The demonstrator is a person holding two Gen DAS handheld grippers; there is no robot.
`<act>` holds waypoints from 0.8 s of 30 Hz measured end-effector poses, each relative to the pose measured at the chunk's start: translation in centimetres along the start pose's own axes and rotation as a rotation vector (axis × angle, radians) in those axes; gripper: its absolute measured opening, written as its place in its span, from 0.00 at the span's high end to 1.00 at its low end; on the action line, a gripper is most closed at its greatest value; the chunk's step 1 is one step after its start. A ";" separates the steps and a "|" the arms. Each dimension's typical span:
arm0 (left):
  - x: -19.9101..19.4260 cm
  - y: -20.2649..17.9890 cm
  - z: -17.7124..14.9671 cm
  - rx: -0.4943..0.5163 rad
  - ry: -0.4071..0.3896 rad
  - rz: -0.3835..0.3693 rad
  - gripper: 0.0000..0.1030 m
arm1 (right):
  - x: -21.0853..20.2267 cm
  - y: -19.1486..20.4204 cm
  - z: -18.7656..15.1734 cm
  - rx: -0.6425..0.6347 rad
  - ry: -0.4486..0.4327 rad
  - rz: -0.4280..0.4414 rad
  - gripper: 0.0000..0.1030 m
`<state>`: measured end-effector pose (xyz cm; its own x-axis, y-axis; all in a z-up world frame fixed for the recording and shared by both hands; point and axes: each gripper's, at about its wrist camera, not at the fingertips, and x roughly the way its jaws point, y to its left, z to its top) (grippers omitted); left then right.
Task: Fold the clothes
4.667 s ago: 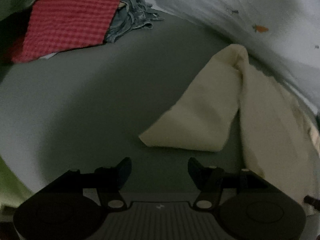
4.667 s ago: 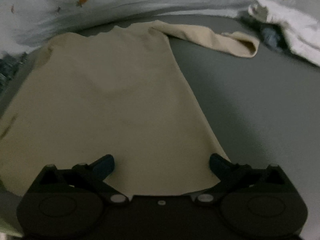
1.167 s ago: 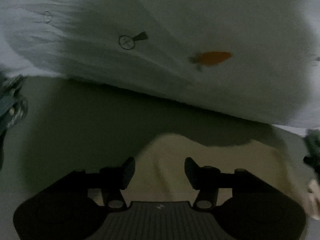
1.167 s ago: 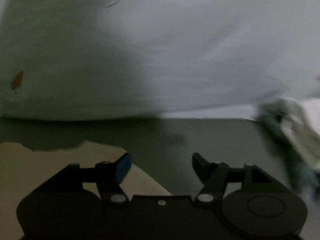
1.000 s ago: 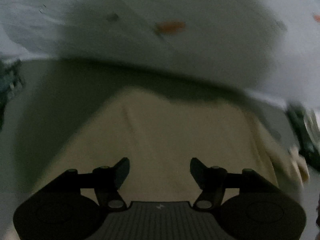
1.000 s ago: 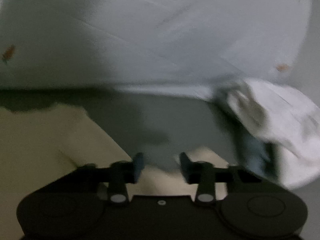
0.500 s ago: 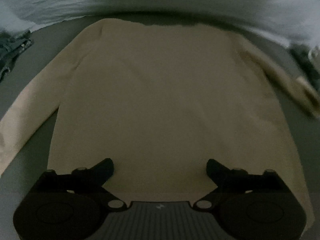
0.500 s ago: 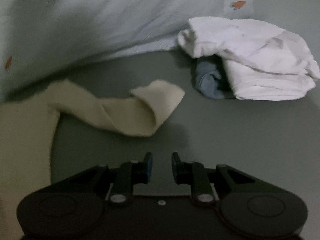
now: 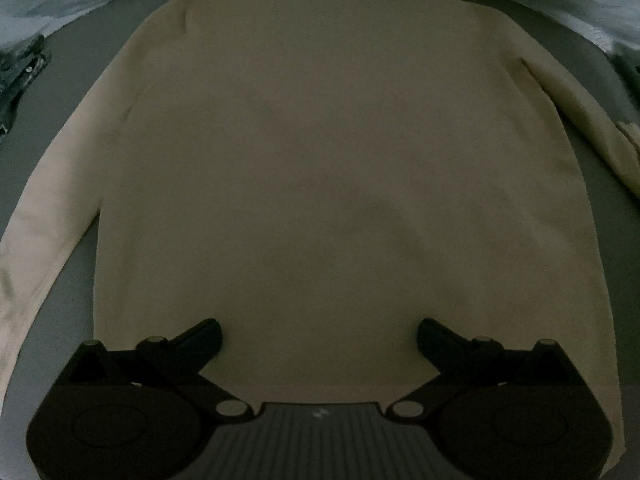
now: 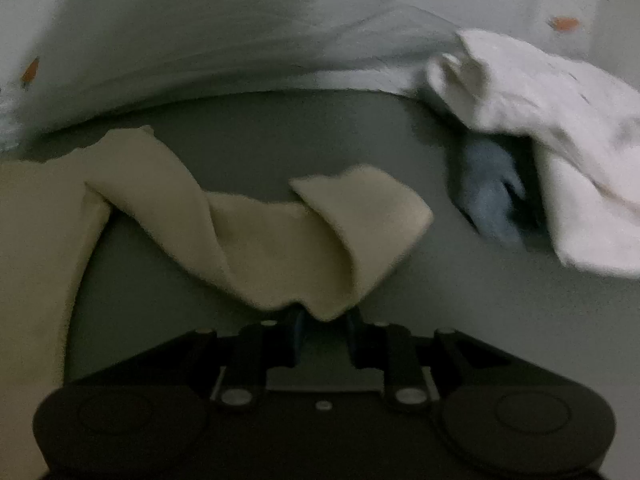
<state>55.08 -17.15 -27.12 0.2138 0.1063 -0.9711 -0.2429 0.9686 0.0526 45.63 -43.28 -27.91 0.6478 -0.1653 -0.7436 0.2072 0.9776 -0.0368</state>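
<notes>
A cream long-sleeved top lies spread flat on the grey surface, hem toward me. My left gripper is open wide and empty, hovering over the hem. In the right wrist view the top's right sleeve is twisted and lifted. My right gripper is shut on the sleeve's lower fold, near the cuff. The top's body shows at the left edge of the right wrist view.
A pale sheet with small orange prints bunches along the back. A white garment lies over a blue one at the right. Dark denim lies at the far left. Grey surface shows right of the sleeve.
My right gripper has moved in and shut on the sleeve, lifting it. My left gripper has come a little closer over the hem and stays open.
</notes>
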 end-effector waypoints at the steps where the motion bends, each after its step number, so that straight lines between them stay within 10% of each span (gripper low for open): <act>1: 0.1 0.0 0.2 -0.003 0.006 0.001 0.00 | 0.5 -0.1 0.8 -0.009 -0.018 0.010 0.80; 12: 1.1 0.3 2.9 -0.012 0.080 -0.002 0.00 | 7.8 -2.3 10.4 0.079 -0.123 0.058 0.80; 19: 1.6 0.5 4.1 -0.021 0.092 -0.001 0.00 | 3.1 -4.4 6.9 0.201 -0.258 -0.098 0.51; 24: 2.0 0.7 5.2 -0.006 0.104 -0.007 0.00 | 4.5 -6.4 4.7 0.259 -0.179 -0.086 0.42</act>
<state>60.21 -15.12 -27.79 0.1164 0.0758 -0.9903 -0.2473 0.9679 0.0450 50.66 -50.88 -27.87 0.7338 -0.2882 -0.6152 0.4312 0.8973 0.0939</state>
